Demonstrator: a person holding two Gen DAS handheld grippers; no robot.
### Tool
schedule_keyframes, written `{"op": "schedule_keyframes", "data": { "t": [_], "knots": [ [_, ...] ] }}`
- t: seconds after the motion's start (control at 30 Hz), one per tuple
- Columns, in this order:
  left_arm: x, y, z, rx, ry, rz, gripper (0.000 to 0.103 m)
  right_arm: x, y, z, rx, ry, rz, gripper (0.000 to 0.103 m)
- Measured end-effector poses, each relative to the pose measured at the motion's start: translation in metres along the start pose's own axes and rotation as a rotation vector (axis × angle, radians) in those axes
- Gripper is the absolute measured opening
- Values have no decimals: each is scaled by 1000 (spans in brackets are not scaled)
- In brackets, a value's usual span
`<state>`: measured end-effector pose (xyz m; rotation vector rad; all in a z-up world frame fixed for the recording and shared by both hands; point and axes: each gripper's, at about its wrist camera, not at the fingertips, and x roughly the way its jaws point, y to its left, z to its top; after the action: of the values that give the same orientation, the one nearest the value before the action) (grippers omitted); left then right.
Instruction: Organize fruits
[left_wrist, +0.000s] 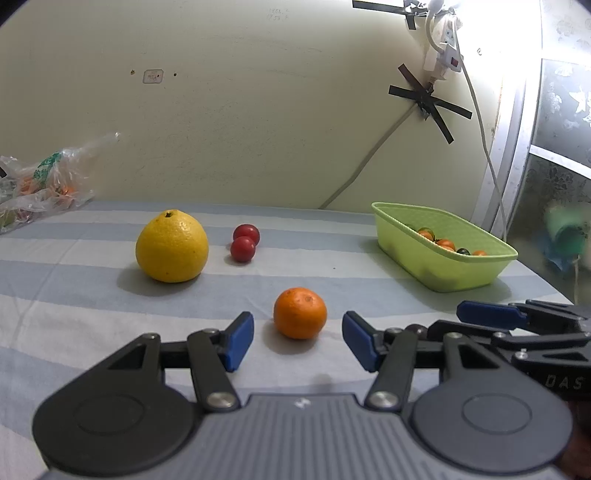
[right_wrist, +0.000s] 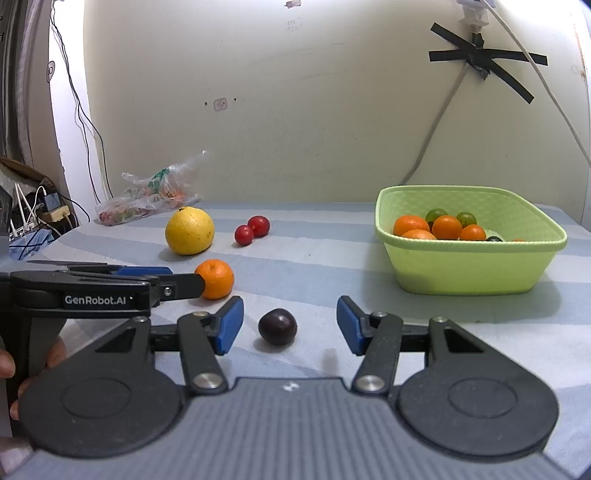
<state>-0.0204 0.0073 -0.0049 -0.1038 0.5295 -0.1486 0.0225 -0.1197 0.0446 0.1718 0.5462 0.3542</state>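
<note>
Right wrist: light-green plastic basket (right_wrist: 469, 266) already holds several fruits. Left gripper (left_wrist: 298, 338) wide open around small orange mandarin (left_wrist: 300, 313); right gripper (right_wrist: 290, 325) wide open around dark purple plum (right_wrist: 277, 326). Neither gripped. Big yellow citrus (right_wrist: 189, 230), two red cherry tomatoes (right_wrist: 252, 230) remain on striped cloth (right_wrist: 314, 251).

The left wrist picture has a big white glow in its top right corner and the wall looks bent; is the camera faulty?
Probably not. In the left wrist view, strong light by the white power strip washes out that corner, and the teal object at the right edge is blurred. In the right wrist view the cream wall bows the same way, typical fisheye distortion, and the green plastic basket looks sharp.
</note>
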Motion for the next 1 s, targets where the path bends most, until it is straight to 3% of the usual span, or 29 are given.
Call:
{"op": "schedule_keyframes", "data": {
  "t": [1.0],
  "knots": [
    [1, 3, 1, -2, 3, -44, 55, 4, -3, 0, 3, 19, 7, 58]
  ]
}}
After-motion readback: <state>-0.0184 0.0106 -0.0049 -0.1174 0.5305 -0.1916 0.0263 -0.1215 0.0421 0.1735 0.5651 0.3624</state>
